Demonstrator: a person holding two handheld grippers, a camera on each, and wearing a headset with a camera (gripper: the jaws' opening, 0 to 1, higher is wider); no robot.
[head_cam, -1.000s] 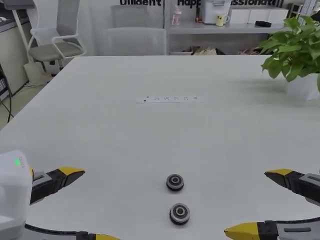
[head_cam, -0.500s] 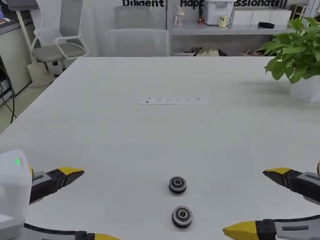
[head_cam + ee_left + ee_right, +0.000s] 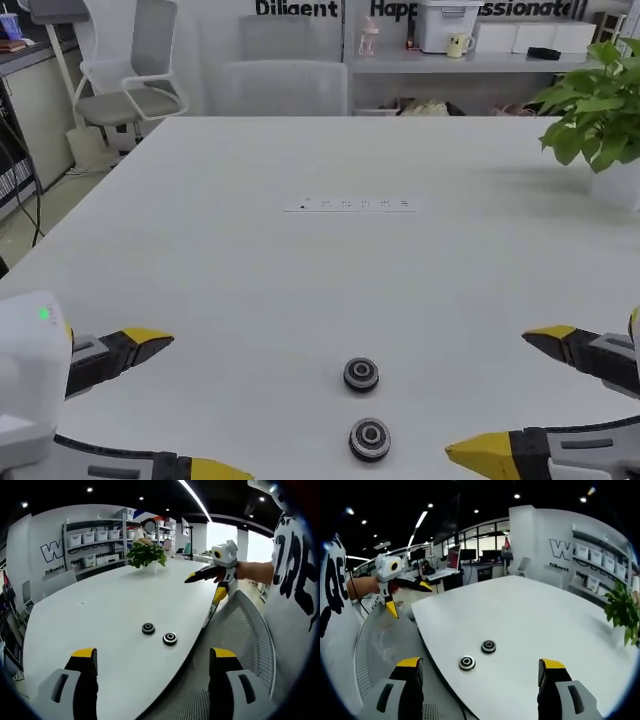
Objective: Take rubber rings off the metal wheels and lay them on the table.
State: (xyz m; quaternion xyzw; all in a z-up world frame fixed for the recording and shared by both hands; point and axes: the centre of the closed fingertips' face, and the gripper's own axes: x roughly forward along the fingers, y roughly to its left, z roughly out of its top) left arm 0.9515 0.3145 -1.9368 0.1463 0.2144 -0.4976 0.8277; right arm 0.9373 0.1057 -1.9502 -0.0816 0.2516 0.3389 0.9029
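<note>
**Wheels untouched, tongs spread wide**

Only the view has drifted since a second ago. The far wheel [image 3: 361,374] and near wheel [image 3: 370,439] lie unmoved on the table [image 3: 300,270], lower centre, rubber rings seemingly still on. The left tongs [image 3: 207,406] and right tongs [image 3: 486,394] flank them, both gaping and empty, probably one to steady and one to peel.

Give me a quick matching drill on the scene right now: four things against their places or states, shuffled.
Things:
1 near wheel
2 potted plant
3 left gripper
4 socket strip

Places or states:
A far right of the table
B open, holding nothing
C middle of the table
D lying on the table, closest to the person

Pairs: 1-D, 2-A, 3-B, 4-C
</note>
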